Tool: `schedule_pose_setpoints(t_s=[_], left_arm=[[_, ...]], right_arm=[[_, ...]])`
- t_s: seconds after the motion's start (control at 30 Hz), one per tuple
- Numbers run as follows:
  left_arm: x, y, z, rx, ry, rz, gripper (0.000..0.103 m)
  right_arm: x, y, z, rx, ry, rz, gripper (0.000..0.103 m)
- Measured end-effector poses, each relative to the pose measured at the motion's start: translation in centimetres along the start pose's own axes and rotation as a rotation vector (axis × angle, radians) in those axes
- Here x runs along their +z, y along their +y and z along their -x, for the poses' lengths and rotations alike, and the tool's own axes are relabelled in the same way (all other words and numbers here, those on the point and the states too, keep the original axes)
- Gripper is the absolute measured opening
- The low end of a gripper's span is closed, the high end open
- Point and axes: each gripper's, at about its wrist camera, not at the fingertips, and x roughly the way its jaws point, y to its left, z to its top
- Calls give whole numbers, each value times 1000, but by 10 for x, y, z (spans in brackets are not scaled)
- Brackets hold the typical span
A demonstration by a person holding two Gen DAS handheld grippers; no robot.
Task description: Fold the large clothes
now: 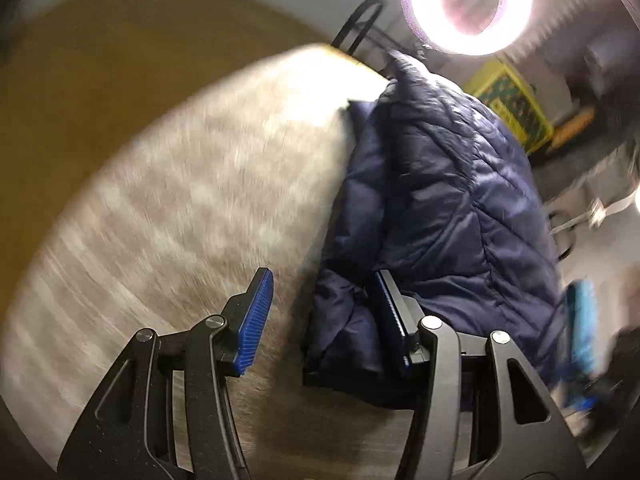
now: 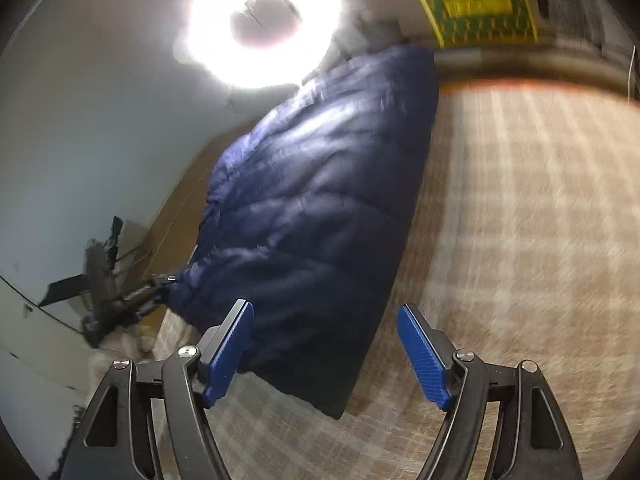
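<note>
Lying already doubled lengthwise into a long narrow bundle on the checked counter (image 2: 520, 208), the navy quilted puffer jacket (image 2: 320, 208) seemed partly folded; crosswise folds remained. The left tool (image 1: 322, 320) and right tool (image 2: 326, 356) gaped wide, holding nothing.

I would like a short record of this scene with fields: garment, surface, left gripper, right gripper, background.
garment: dark blue quilted jacket, lying folded over
surface: beige checked cloth
left gripper: jaws open, at the jacket's edge, holding nothing
right gripper: jaws open, empty, near the jacket's corner
background: ring light, yellow-green crate
</note>
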Motion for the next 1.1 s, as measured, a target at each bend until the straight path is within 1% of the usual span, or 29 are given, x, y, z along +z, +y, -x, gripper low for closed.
schedule_pose_setpoints(t_s=[0.03,0.07,0.17,0.23,0.27,0.3,0.33,0.37,0.4,0.43,0.47,0.5,0.57,0.63,0.73,0.8,0.83,0.9,0.93,0.97,1.0,1.07,1.1], left_arm=[[1,8,-1,-39,5,53,54],[1,11,0,-56,4,71,54],[2,14,-2,-90,9,84,54],[4,17,-5,-118,13,91,54],[4,18,-6,-128,13,97,53],[6,18,-7,-136,15,101,49],[6,18,-9,-146,19,107,38],[6,17,-12,-172,34,114,21],[5,14,-14,-188,46,119,19],[3,9,-14,-166,33,113,17],[1,3,-11,-152,23,94,13],[-1,-2,-10,-138,13,75,12],[-8,-12,-2,-140,4,67,9],[-21,-21,6,-154,14,58,9],[-45,-40,10,-171,52,-1,9],[-54,-50,11,-181,70,-40,9],[-58,-53,11,-186,79,-48,9],[-56,-54,12,-181,83,-56,16],[-52,-51,15,-179,84,-55,24],[-48,-48,17,-180,79,-47,35],[-43,-44,21,-190,71,-35,41],[-28,-34,29,-239,48,0,57],[-22,-30,30,-264,38,13,61]], right_arm=[[-2,-1,0,24,13,-12,78],[-5,-2,-3,52,28,-19,78],[-8,-7,-16,81,53,-41,79],[-14,-15,-24,134,74,-87,79],[-18,-19,-25,167,79,-117,74],[-19,-22,-26,191,76,-132,67],[-21,-25,-27,208,71,-136,63],[-23,-28,-24,228,79,-144,50],[-23,-31,-24,243,82,-151,41],[-21,-37,-19,250,80,-152,36],[-20,-38,-16,247,81,-144,28],[-19,-38,-9,241,85,-132,23],[-9,-34,9,214,88,-74,20],[0,-34,24,196,91,-22,19],[12,-45,53,178,103,20,18],[17,-55,68,130,105,58,18],[18,-59,72,97,110,78,18],[17,-65,71,74,132,90,20],[15,-67,70,67,147,93,22],[14,-65,69,48,155,116,27],[14,-62,68,32,155,142,36],[13,-55,72,-6,140,206,44],[13,-53,76,-12,127,229,53]])
